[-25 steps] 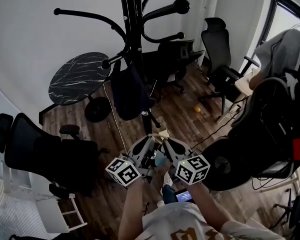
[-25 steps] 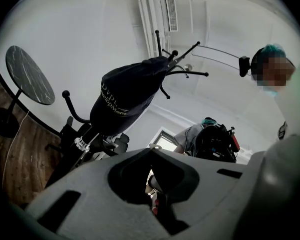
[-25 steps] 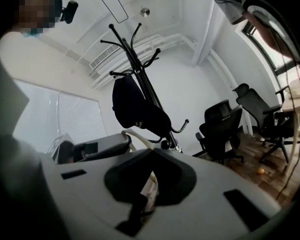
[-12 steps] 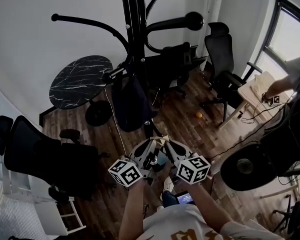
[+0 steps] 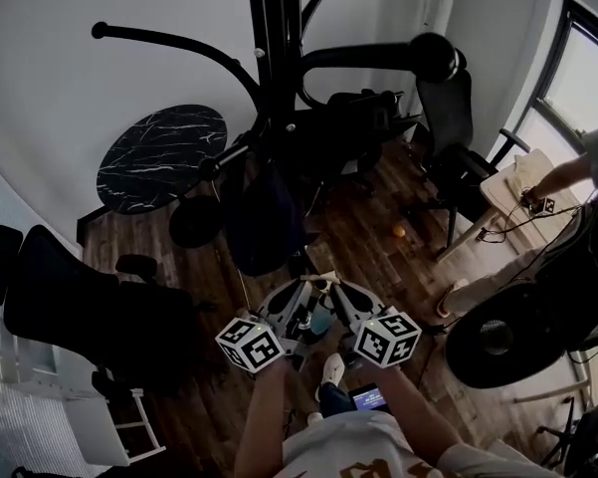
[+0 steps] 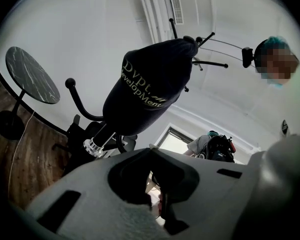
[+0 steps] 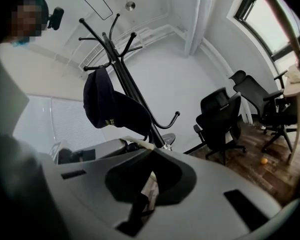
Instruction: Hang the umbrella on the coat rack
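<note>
coat rack (image 5: 276, 58), hung umbrella (image 5: 264, 222) ahead, office chair (image 5: 80, 307) at left

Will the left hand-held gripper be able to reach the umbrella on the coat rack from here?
Probably yes. The umbrella hangs from the coat rack straight ahead of the left hand-held gripper, with nothing between them. Its jaws look shut, so they would need opening first.

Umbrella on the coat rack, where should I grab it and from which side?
Probably the slim stem below the bulky folded canopy of the umbrella: it hangs lowest and is far narrower than the canopy, so come from below, jaws across it.
</note>
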